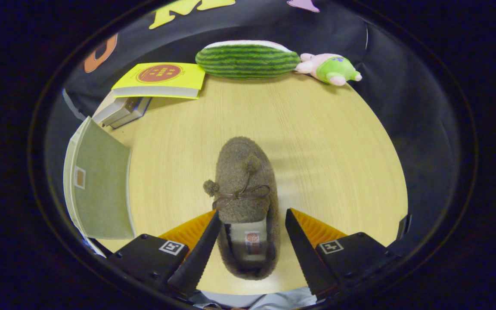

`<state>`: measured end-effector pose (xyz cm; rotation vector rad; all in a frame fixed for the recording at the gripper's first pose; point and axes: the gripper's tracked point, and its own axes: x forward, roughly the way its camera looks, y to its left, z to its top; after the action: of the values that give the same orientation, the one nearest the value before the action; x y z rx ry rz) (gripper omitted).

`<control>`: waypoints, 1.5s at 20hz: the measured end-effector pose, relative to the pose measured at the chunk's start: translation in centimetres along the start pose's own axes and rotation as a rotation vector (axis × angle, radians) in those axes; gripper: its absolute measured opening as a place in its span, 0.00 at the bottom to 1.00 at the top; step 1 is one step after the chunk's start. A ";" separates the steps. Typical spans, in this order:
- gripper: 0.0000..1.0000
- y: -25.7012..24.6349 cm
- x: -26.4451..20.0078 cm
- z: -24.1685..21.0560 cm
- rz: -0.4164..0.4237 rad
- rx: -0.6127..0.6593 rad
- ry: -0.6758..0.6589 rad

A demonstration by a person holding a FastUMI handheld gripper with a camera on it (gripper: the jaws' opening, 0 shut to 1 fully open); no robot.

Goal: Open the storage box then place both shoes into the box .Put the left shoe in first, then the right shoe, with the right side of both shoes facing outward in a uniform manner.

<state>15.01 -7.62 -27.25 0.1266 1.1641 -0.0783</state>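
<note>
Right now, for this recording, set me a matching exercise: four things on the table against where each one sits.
Things:
1. slipper
2. watermelon plush
3. yellow book
4. storage box

Places:
A. far end of the table, beside a pink and green soft toy
B. on top of a stack of books
C. its heel end between the open fingers of the gripper
D. near edge of the table, left of the slipper

Pairs: 1-C, 2-A, 3-B, 4-D
</note>
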 end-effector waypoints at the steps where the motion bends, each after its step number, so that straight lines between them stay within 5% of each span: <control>1: 0.97 -0.2 -0.1 -0.6 -0.009 -0.011 0.026; 5: 0.87 -2.8 0.5 -1.4 -0.129 -0.134 0.059; 8: 0.33 -2.9 2.1 -0.7 -0.131 -0.130 0.047; 13: 0.08 -2.5 3.6 -1.0 -0.119 -0.123 0.058; 18: 0.06 -2.3 2.8 -0.6 -0.070 -0.029 0.028; 30: 0.06 -0.7 -3.4 0.1 -0.007 -0.020 -0.003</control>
<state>13.63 -8.38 -24.10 0.1046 1.1617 -0.0730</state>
